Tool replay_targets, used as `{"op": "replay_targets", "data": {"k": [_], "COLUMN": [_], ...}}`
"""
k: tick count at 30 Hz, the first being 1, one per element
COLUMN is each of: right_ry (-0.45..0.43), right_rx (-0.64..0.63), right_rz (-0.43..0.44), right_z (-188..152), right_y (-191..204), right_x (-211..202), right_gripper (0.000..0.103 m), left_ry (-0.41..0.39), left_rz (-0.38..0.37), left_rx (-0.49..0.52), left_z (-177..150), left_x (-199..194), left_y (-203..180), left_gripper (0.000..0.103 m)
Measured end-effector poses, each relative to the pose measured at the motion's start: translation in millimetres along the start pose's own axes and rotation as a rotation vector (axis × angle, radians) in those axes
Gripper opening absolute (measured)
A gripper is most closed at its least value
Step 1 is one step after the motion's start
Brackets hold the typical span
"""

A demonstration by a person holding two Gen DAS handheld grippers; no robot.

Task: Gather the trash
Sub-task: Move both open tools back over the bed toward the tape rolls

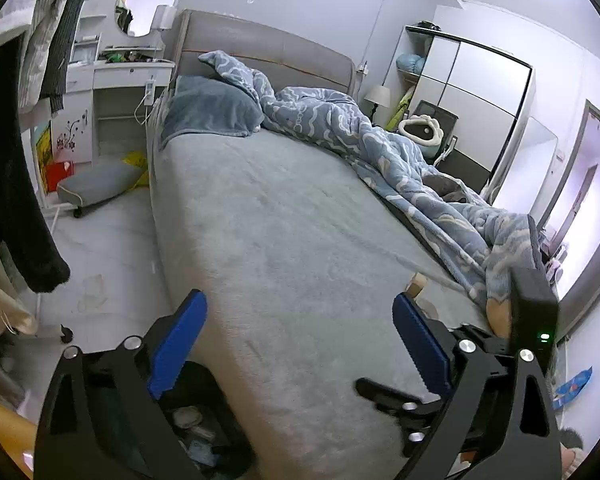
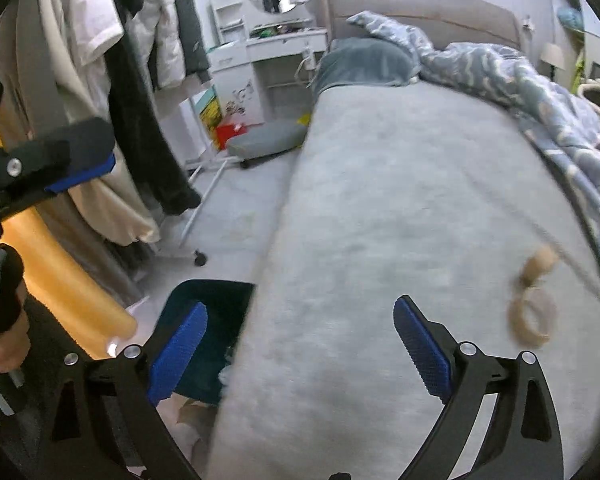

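Both grippers, left [image 1: 300, 344] and right [image 2: 300, 344], jaws wide, empty; blur risks misjudging tape rolls [image 2: 534, 308] near bed [image 2: 380, 200] edge.

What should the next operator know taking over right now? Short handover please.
Left hand-held gripper: open, nothing between its pads.
Right hand-held gripper: open, also empty.
Trash bin: on the floor against the bed's near corner, with scraps already inside.
Left on the grey bed: tan tape rolls near its right edge, closest to the right gripper.
Next, probably: pick those up and drop them in the bin.
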State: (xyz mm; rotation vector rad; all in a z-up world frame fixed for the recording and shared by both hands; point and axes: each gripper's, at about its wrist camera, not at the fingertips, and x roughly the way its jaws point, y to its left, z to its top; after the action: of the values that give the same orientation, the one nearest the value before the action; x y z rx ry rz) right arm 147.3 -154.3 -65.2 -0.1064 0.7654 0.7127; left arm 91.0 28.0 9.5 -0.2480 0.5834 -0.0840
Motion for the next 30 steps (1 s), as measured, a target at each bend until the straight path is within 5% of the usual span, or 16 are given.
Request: {"op": "replay_targets", "data": {"k": [9,20,30], "right_ry": [-0.017,-0.007,-0.003], "right_rx": [0.049,0.003,0.025], "right_rz": [-0.064,-0.069,-0.077], "right_z": [-16.1,-18.5,-26.1], "right_y": [-67.3,-97.6,-126.4], "right_x": [-13.9,-19.3,-20.6], "right_gripper": [0.098,0.098,0.098], "left_ry": [0.042,0.066,0.069], "left_rz": [0.004,-0.093,-0.114], "left_rx": [0.085,0.148,0.167], "left_z": [8.8,14.7,27.5], "left_x": [46.1,101.3,139.0], "left_y": [-35.5,-87.7,-93.3], "left_gripper": [0.097,0.097,0.097]}}
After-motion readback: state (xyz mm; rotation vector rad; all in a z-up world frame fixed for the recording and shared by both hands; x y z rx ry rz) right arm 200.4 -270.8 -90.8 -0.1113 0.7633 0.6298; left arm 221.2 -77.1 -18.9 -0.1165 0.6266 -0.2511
